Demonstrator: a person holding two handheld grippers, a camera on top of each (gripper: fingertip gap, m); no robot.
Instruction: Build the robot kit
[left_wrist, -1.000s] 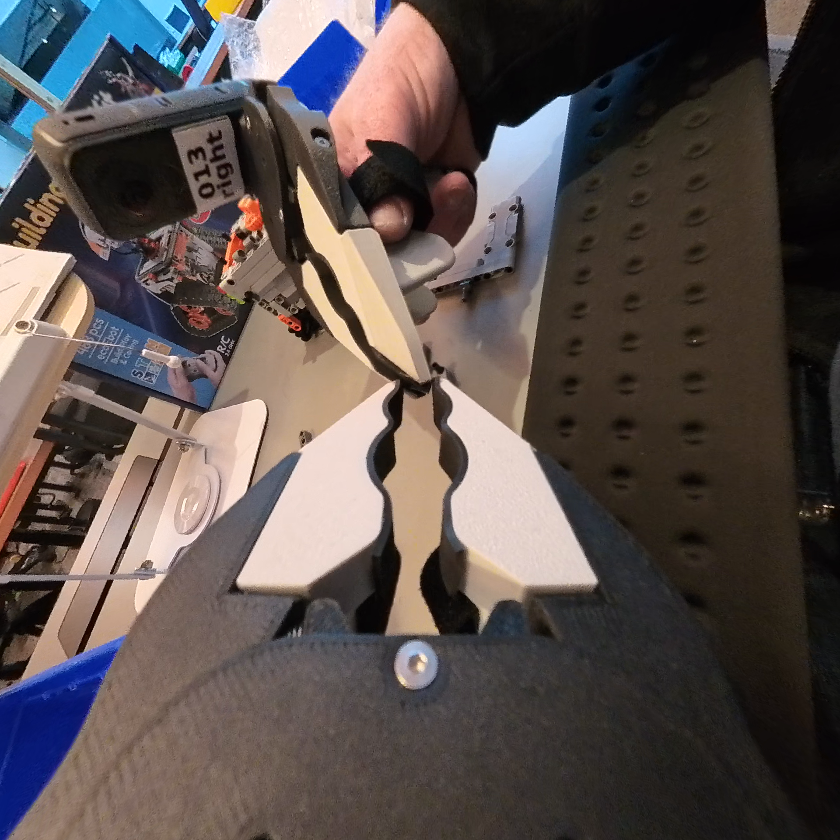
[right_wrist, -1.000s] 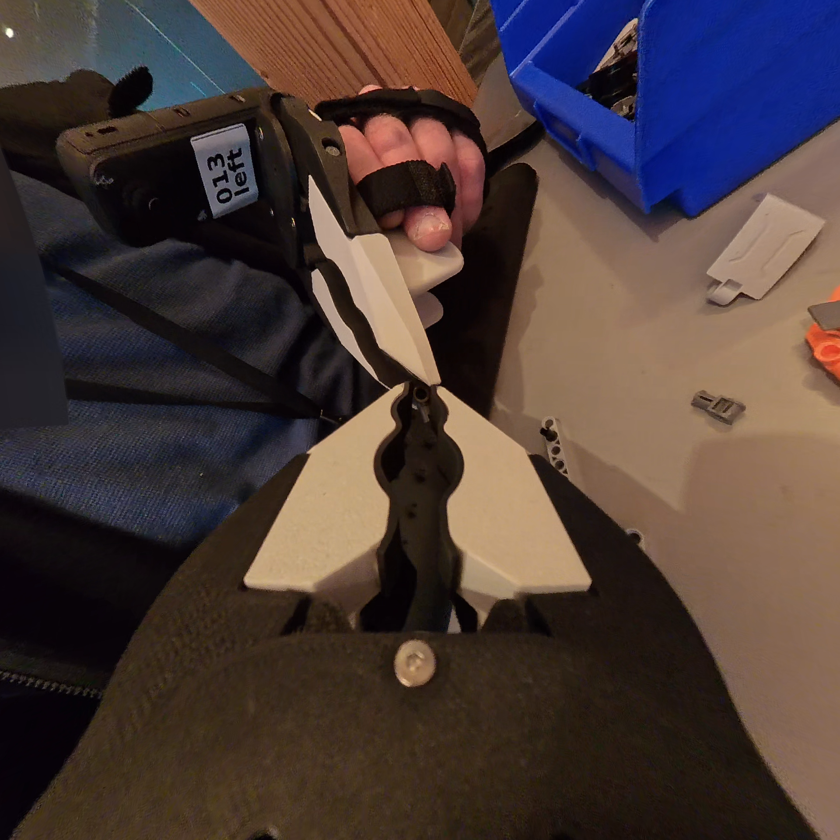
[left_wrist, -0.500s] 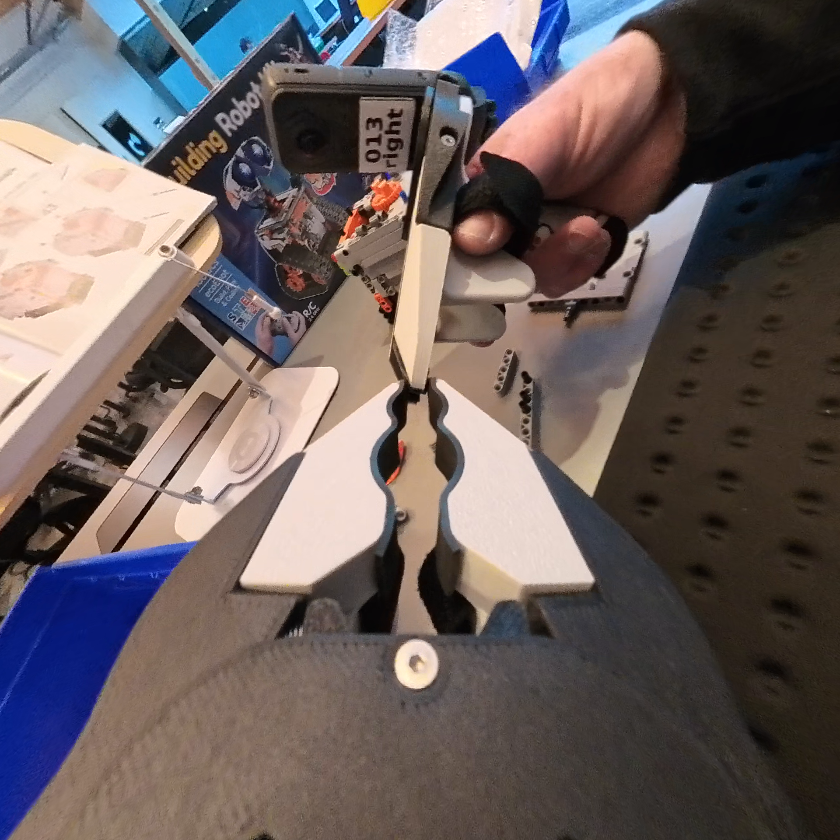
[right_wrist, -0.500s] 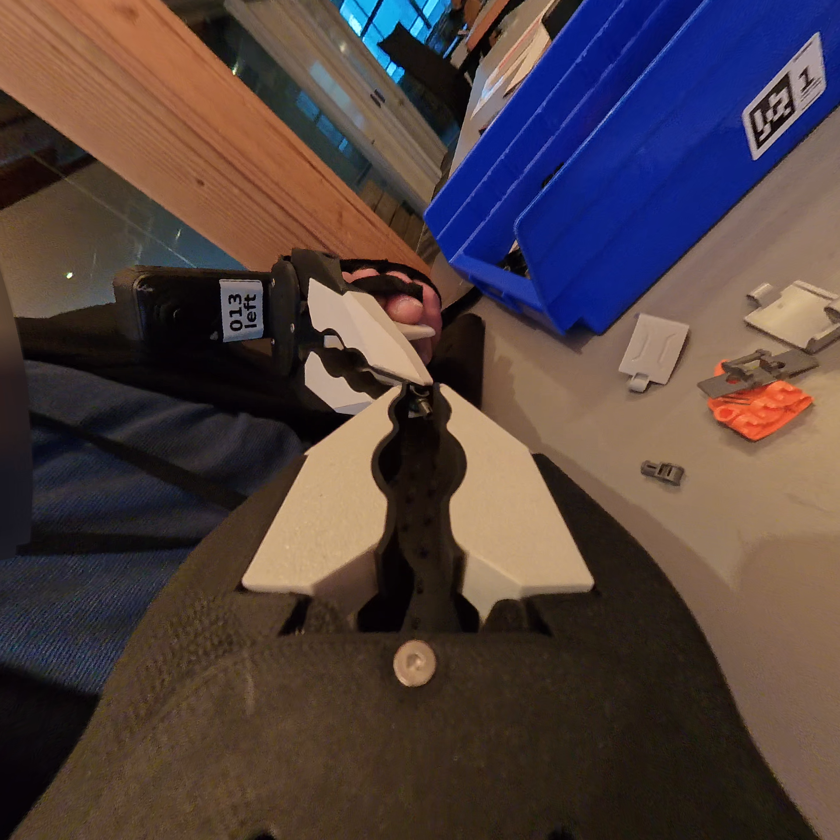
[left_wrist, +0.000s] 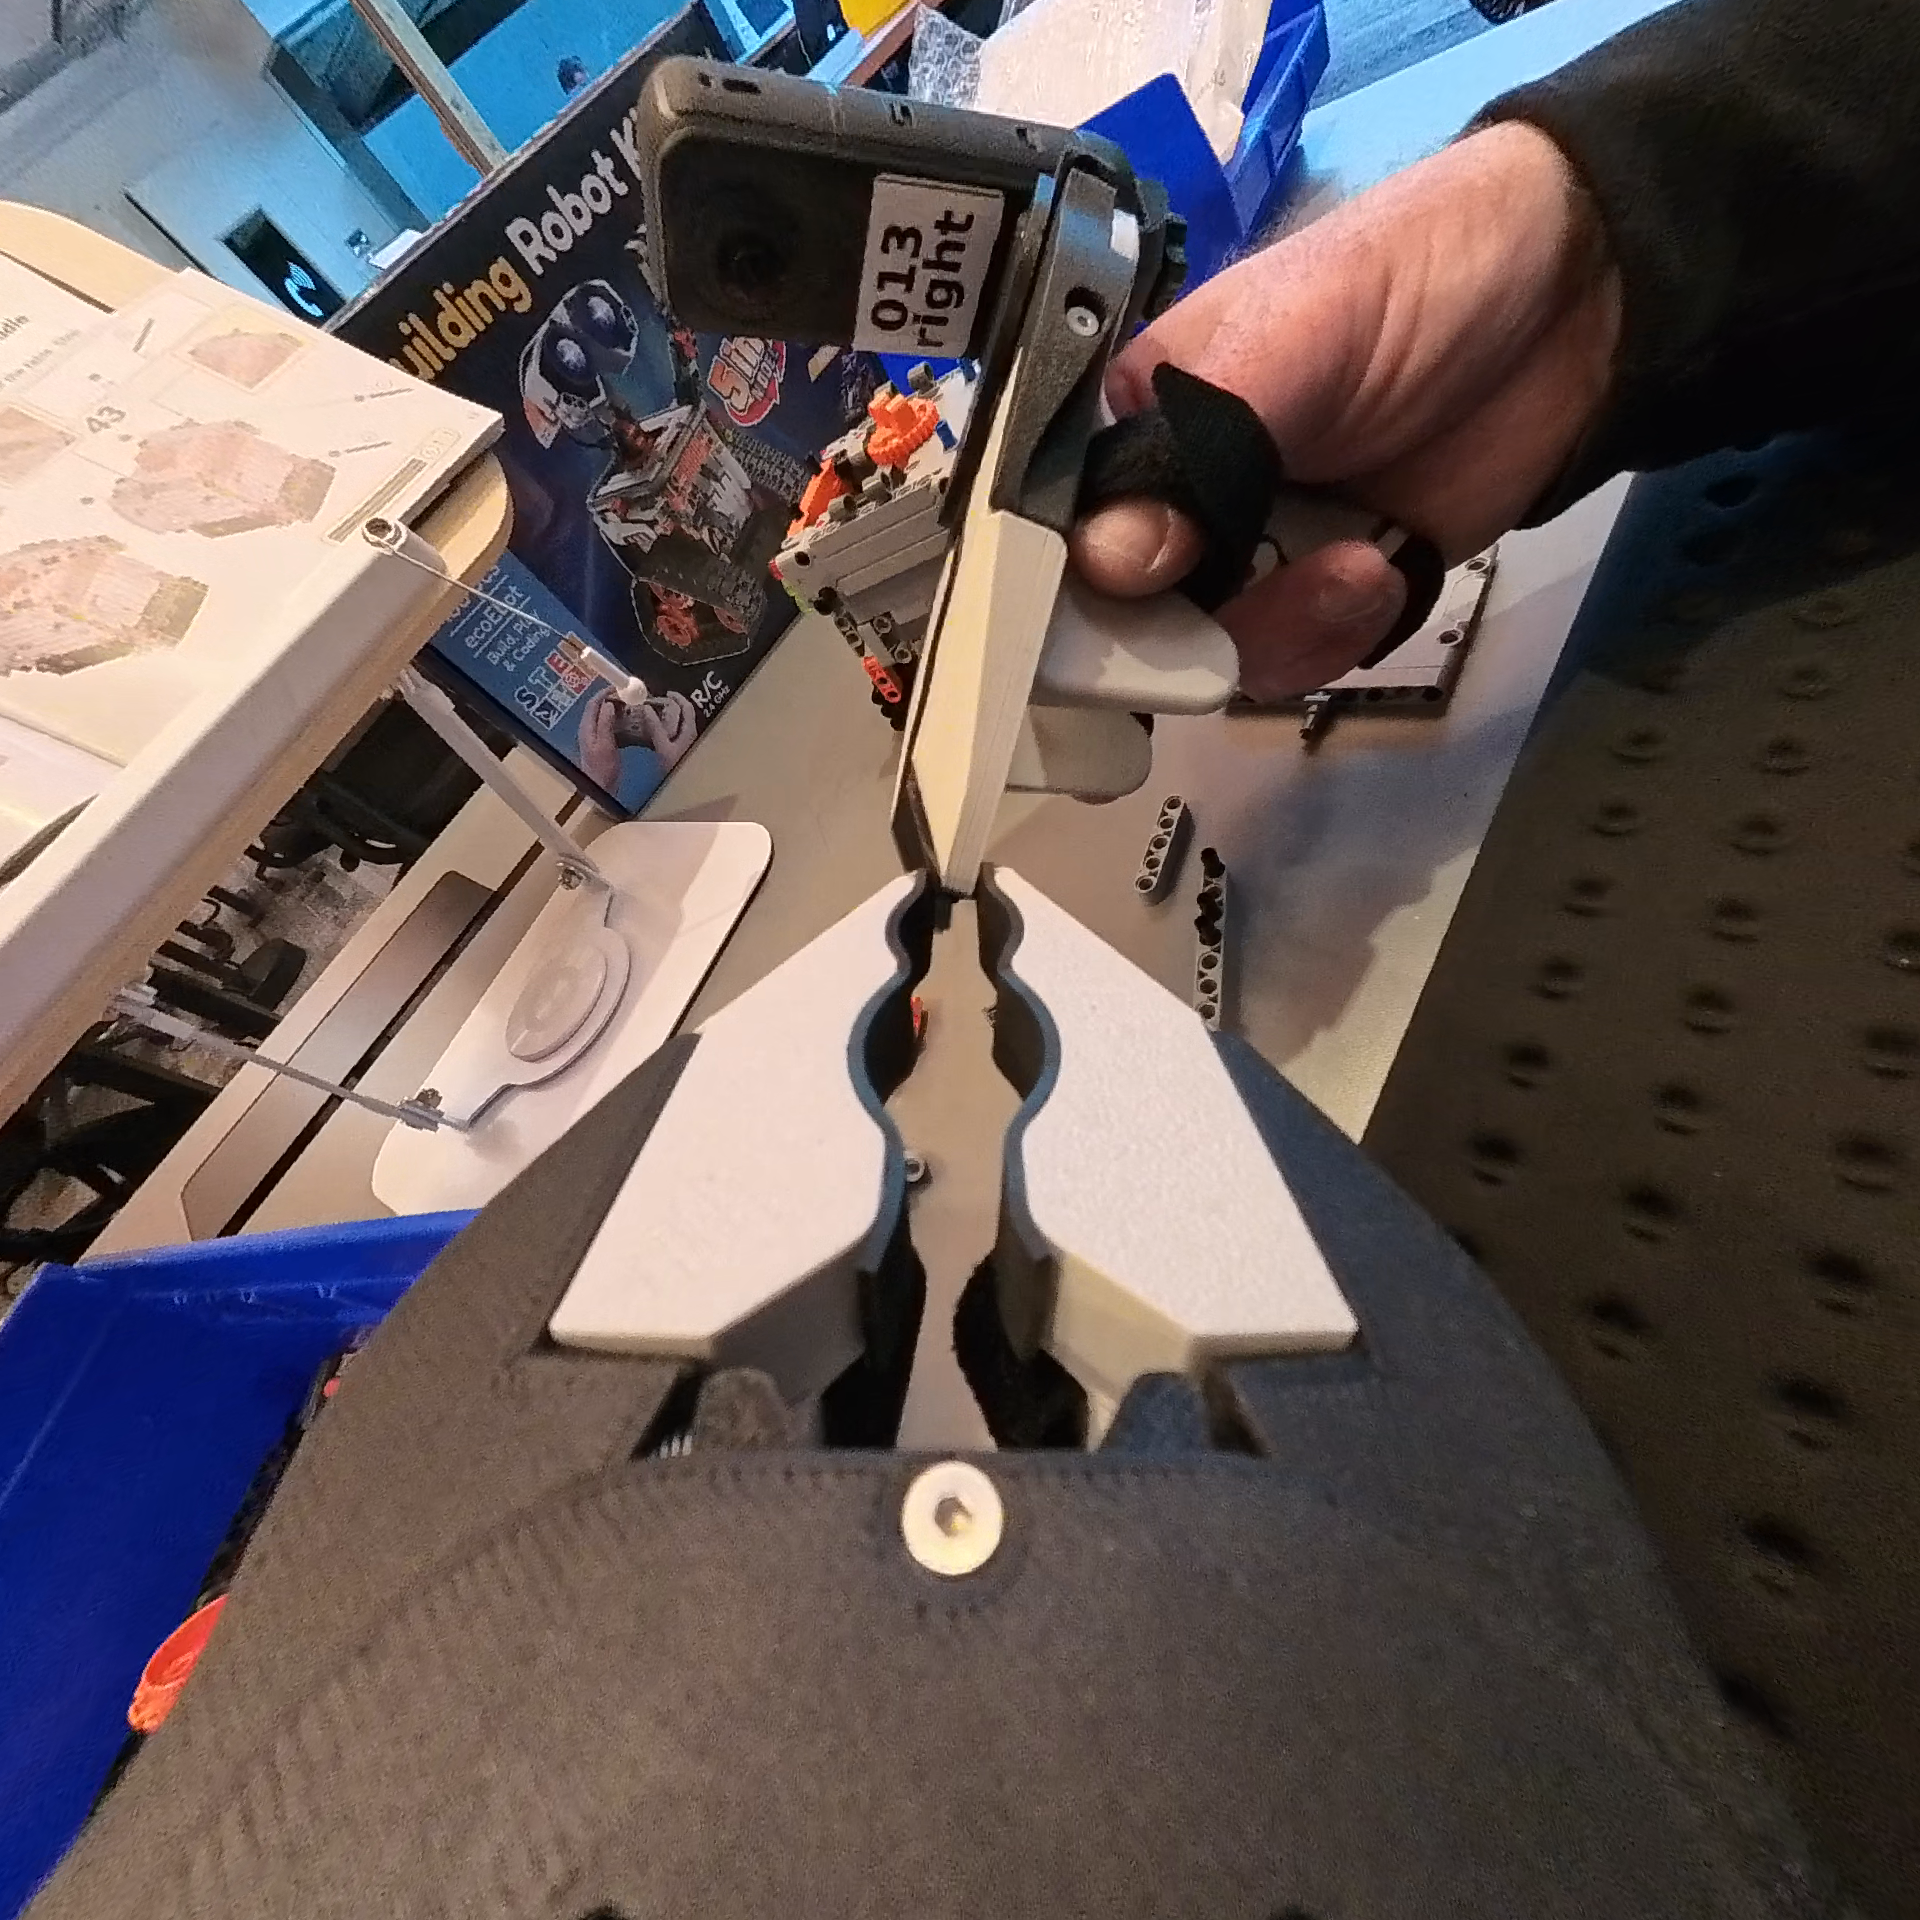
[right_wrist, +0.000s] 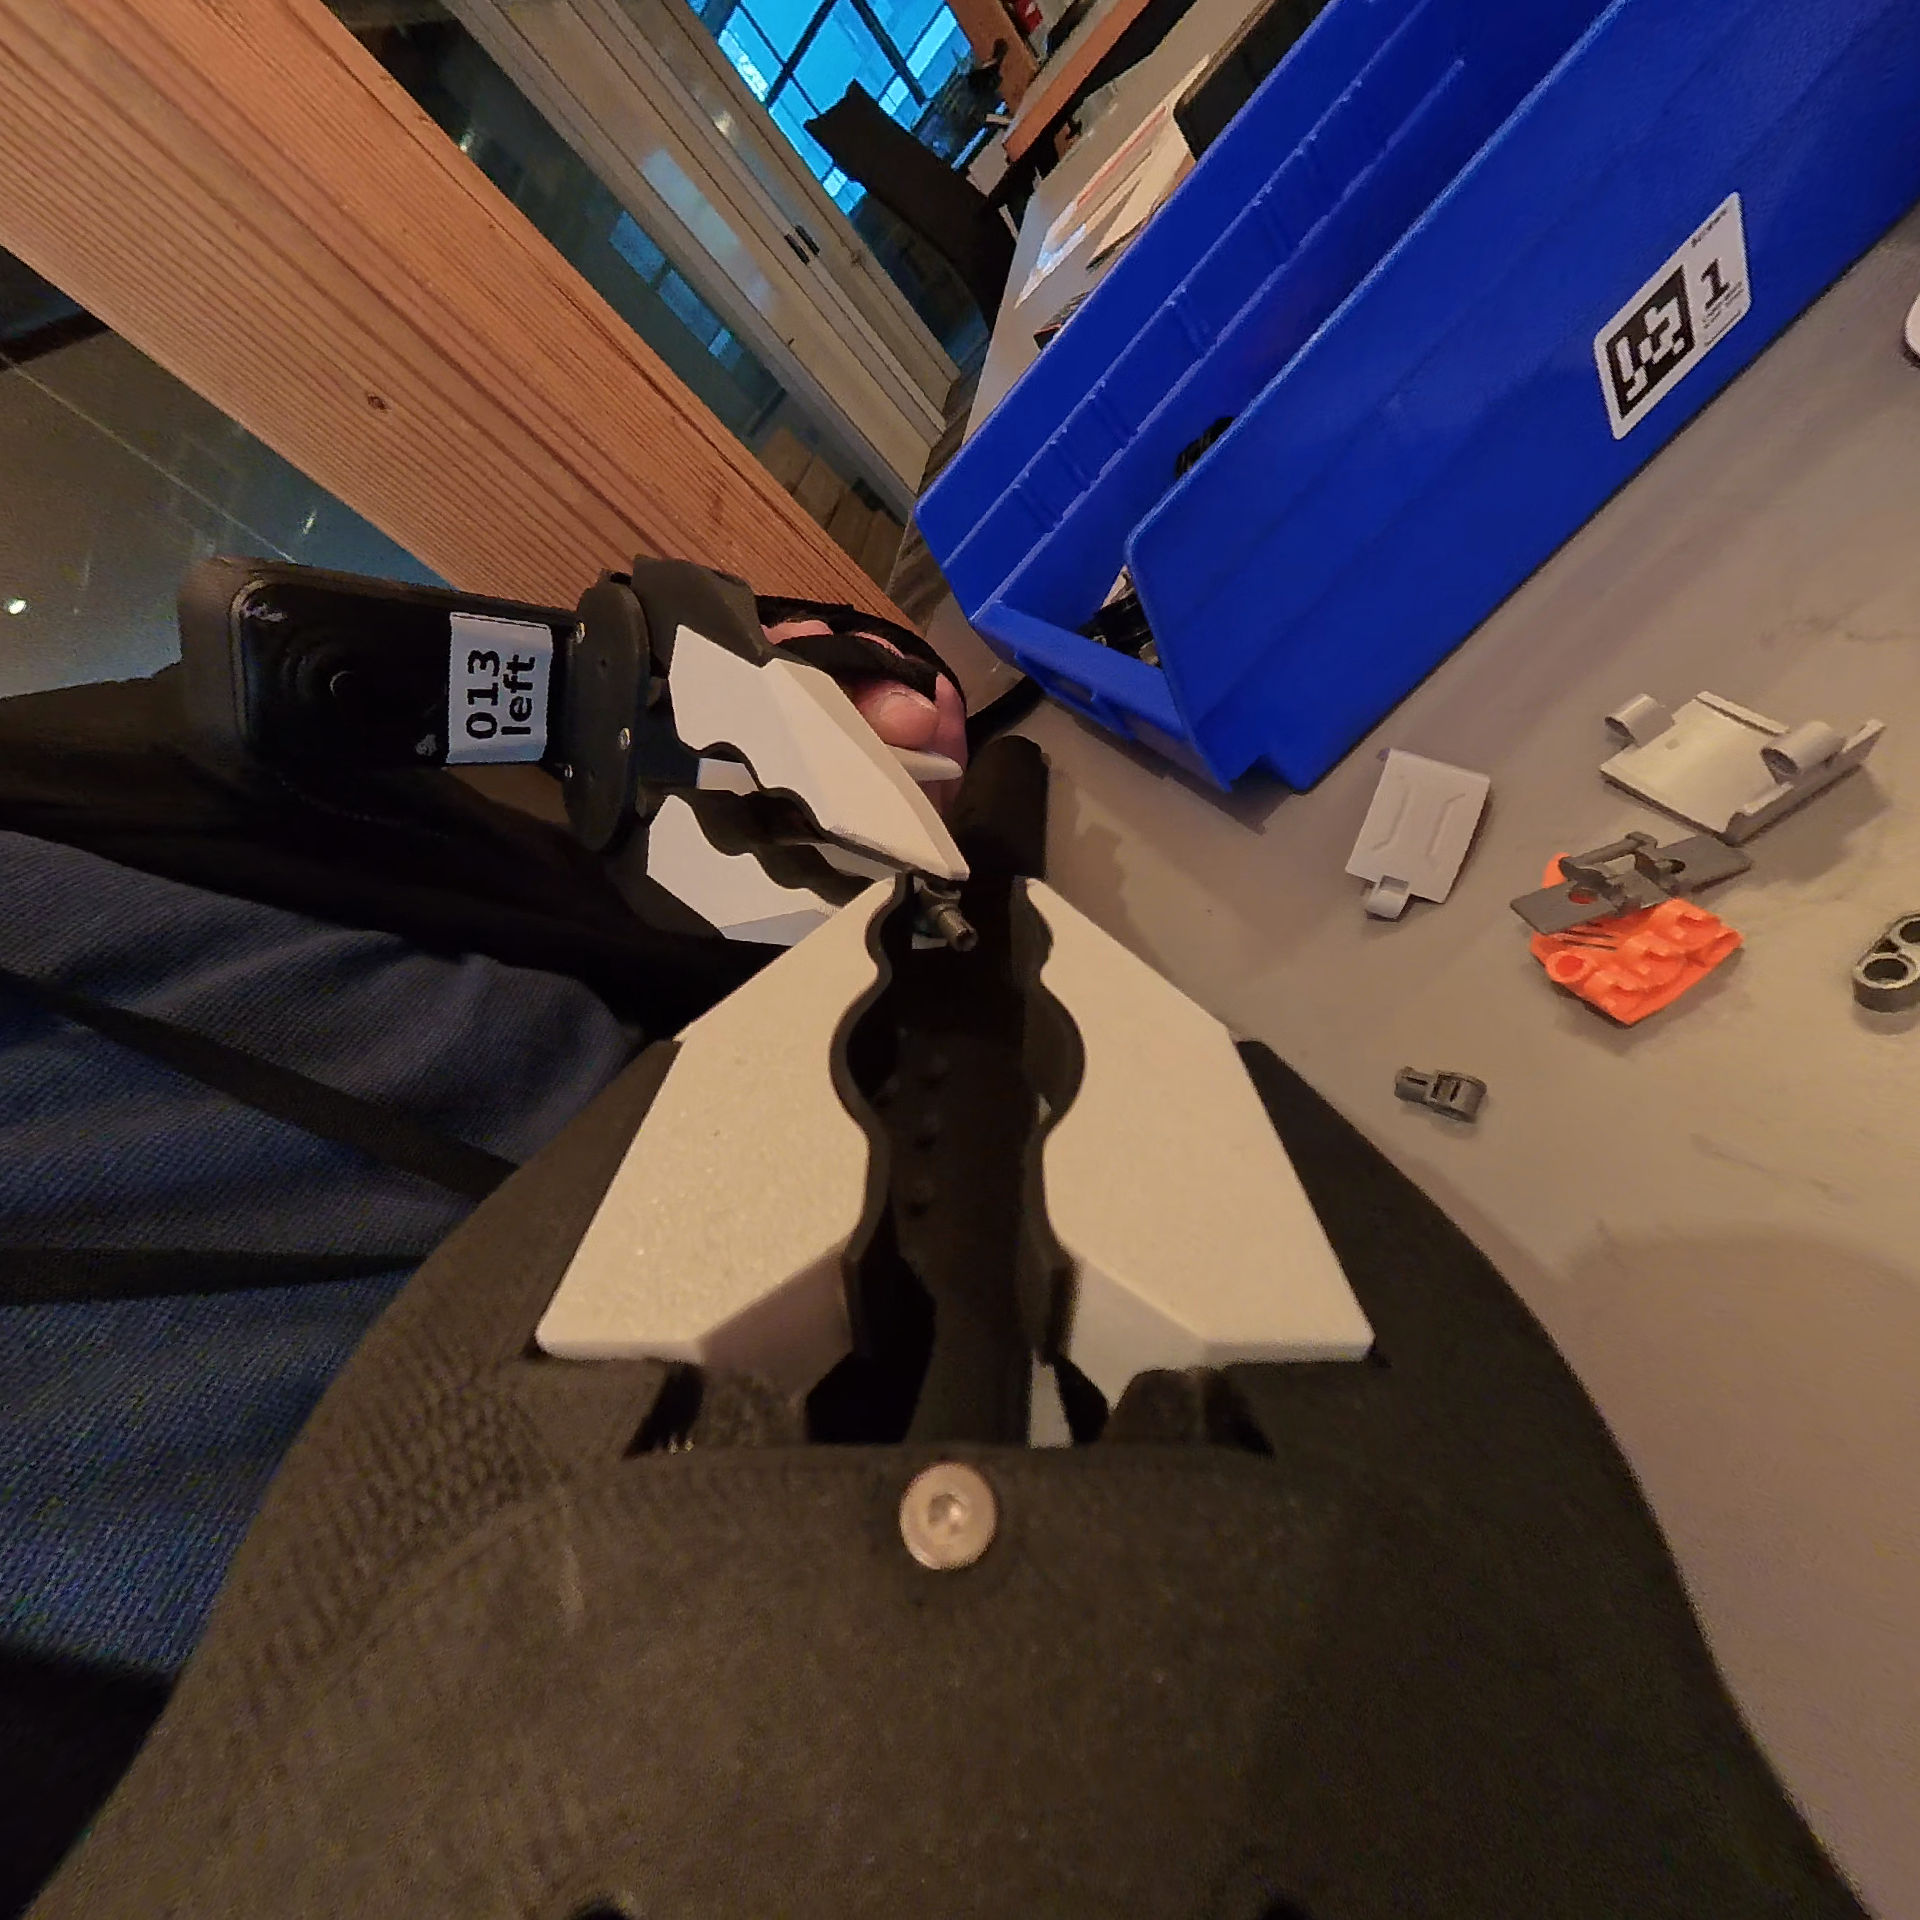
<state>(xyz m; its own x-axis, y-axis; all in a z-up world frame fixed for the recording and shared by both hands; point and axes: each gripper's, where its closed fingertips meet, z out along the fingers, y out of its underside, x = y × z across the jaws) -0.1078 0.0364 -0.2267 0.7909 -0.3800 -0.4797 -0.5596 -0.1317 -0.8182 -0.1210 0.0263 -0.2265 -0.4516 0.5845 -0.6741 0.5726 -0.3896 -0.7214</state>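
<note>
My two grippers meet tip to tip above the grey table's front edge. A small grey pin (right_wrist: 943, 922) sits where the tips meet. In the right wrist view my right gripper (right_wrist: 961, 894) has its jaws nearly closed around the pin. My left gripper (right_wrist: 951, 868) comes in from the left and pinches the pin's other end. In the left wrist view my left gripper (left_wrist: 953, 899) is closed to a narrow gap. There the right gripper (left_wrist: 940, 868) points down into it edge-on, and only a dark speck of the pin (left_wrist: 940, 914) shows.
A blue bin (right_wrist: 1455, 416) stands at the back, with grey plates (right_wrist: 1418, 831), an orange piece (right_wrist: 1631, 956) and a small grey connector (right_wrist: 1439, 1091) beside it. In the left wrist view are a part-built model (left_wrist: 873, 540), a kit box (left_wrist: 582, 416), a booklet on a stand (left_wrist: 208, 468), loose beams (left_wrist: 1158, 847) and a perforated dark mat (left_wrist: 1662, 1039). The grippers are tip to tip, or close to it.
Both grippers have stayed tip to tip on the pin while turning together. The right gripper has rolled to edge-on in the left wrist view. The views have swung toward the bins and the kit box.
</note>
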